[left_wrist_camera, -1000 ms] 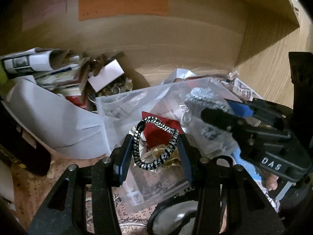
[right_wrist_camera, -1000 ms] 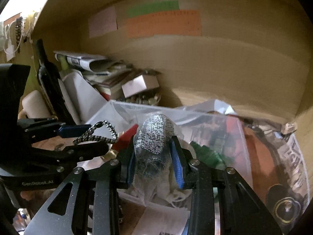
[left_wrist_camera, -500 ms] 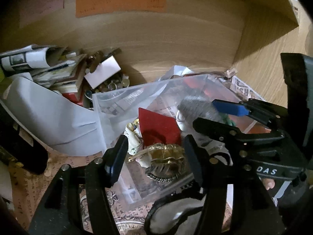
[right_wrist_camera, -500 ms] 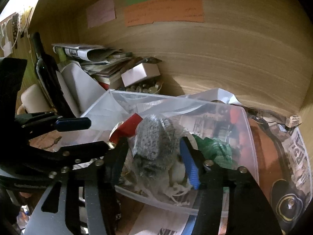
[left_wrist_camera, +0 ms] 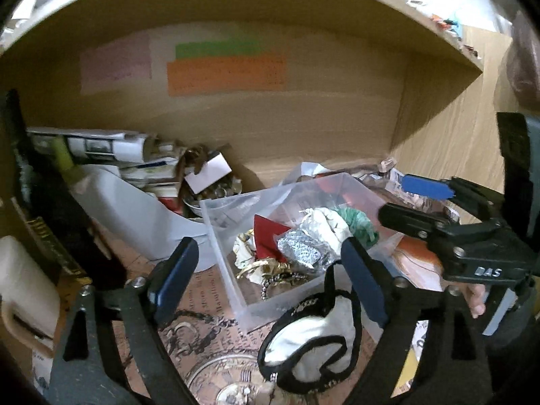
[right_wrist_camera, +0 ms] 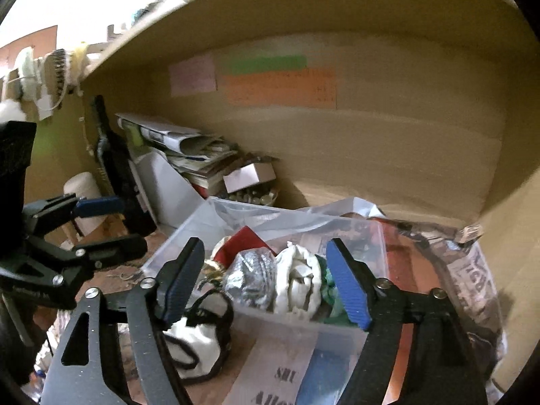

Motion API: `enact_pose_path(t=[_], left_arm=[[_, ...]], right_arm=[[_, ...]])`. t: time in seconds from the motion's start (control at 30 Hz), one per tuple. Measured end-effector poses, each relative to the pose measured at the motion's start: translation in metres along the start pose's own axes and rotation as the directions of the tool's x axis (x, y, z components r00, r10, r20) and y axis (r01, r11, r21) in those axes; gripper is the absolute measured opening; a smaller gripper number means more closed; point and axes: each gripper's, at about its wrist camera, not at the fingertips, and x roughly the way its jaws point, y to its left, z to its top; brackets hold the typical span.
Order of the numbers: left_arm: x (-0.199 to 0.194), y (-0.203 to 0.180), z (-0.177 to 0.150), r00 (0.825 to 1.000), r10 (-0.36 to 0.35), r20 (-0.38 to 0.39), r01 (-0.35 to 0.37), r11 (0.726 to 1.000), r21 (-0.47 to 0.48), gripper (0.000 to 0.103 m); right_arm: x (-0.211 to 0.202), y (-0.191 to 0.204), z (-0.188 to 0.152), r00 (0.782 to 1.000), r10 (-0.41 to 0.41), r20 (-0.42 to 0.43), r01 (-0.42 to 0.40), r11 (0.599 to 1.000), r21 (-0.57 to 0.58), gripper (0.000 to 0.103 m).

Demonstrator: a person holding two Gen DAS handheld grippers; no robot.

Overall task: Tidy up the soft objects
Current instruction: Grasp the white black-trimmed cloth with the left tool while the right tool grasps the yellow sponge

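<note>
A clear plastic bin [left_wrist_camera: 233, 280] [right_wrist_camera: 341, 324] stands on the shelf floor. It holds a grey speckled soft item [left_wrist_camera: 303, 246] [right_wrist_camera: 249, 276], a white cloth [left_wrist_camera: 327, 219] [right_wrist_camera: 297, 280], a green cloth [left_wrist_camera: 357, 222], a red piece [left_wrist_camera: 266, 239] and a black-and-white cord [left_wrist_camera: 280, 280]. A white pouch with black trim [left_wrist_camera: 314, 344] [right_wrist_camera: 195, 341] lies in front of the bin. My left gripper [left_wrist_camera: 266, 280] is open and empty before the bin. My right gripper [right_wrist_camera: 266, 283] is open and empty, also showing in the left wrist view [left_wrist_camera: 415, 206].
A stack of newspapers and books [left_wrist_camera: 111, 155] [right_wrist_camera: 189, 148], a white sheet [left_wrist_camera: 141, 216] and a small white box [left_wrist_camera: 209, 172] fill the back left. Crumpled printed paper [right_wrist_camera: 472, 270] lies at the right. Wooden walls with coloured notes [left_wrist_camera: 226, 74] close the shelf.
Both grippers opened and pulled back from the bin. The left let go of the cord and the right let go of the grey item; both now lie in the bin.
</note>
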Motion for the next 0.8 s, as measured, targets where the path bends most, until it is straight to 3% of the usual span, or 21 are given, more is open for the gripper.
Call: enact_pose_path(t=[0.33,0.53,0.8], left_arm=[[-0.021,-0.008,-0.044,0.999,0.012,-0.042,-0.013,1.0,-0.006,0.097],[-0.014,-0.009,-0.079,0.989,0.012,-0.145,-0.018,0.999,-0.037,0.097],[0.001,-0.015,-0.113,0.967,-0.012,-0.253,-0.003,0.998,-0.057,0.097]], right_arm=[[-0.033,0.019,-0.04,0.999,0.039,-0.011,-0.039,0.999,0.0,0.078],[-0.025,0.022,-0.079,0.99,0.081,-0.119,-0.075,0.996,0.05,0.078],[-0.014,0.032,-0.123,0.96,0.137,-0.244,-0.119,0.989,0.088,0.078]])
